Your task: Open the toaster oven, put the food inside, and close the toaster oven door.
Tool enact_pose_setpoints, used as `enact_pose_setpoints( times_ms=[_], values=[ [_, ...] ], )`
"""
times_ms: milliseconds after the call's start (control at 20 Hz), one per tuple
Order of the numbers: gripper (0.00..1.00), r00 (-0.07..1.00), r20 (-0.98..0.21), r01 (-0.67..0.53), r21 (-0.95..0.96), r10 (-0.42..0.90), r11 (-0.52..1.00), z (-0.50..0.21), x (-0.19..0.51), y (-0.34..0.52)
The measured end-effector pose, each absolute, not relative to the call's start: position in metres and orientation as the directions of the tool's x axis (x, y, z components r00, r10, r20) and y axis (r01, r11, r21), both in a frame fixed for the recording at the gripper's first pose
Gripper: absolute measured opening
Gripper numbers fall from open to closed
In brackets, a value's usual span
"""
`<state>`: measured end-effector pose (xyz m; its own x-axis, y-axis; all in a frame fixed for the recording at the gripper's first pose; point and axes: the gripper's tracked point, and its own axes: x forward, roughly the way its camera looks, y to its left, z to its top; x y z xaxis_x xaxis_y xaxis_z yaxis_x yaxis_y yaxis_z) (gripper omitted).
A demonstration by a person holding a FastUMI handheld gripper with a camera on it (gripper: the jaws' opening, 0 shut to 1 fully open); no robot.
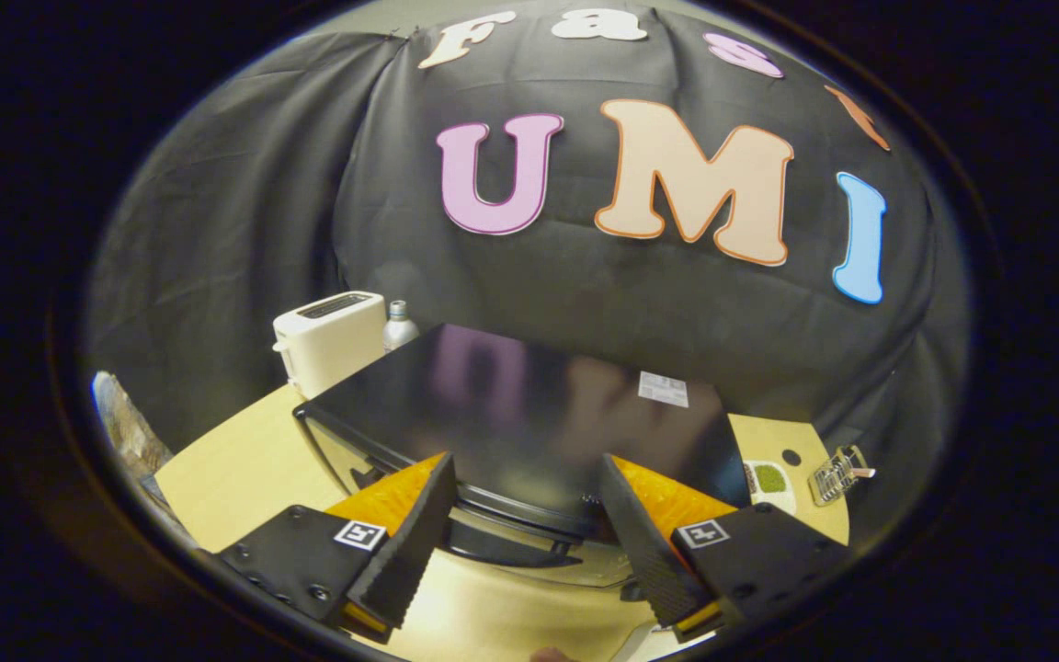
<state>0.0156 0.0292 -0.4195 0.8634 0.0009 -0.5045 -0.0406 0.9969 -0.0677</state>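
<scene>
Two fingers of the gripper (525,515) spread, empty, above toaster oven (520,414); stiff door handle (506,552), lower centre, likely grip point.

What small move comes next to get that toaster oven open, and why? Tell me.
Probably lower the open tool a little and close on the door handle. The toaster oven door looks closed, the tool's fingers straddle its front top edge, and the handle sits just below, between them, ungripped.

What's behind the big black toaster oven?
Behind the black toaster oven stand a white pop-up toaster and a grey bottle; its lower part is hidden. The open gripper hovers above the oven's door.
</scene>
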Motion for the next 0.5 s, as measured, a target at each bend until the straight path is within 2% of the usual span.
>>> enact_pose_setpoints(
  times_ms=[500],
  values=[
    [0.98, 0.818, -0.569, -0.064, 0.054, 0.084, 0.996, -0.432, -0.037, 0.041]
  ],
)
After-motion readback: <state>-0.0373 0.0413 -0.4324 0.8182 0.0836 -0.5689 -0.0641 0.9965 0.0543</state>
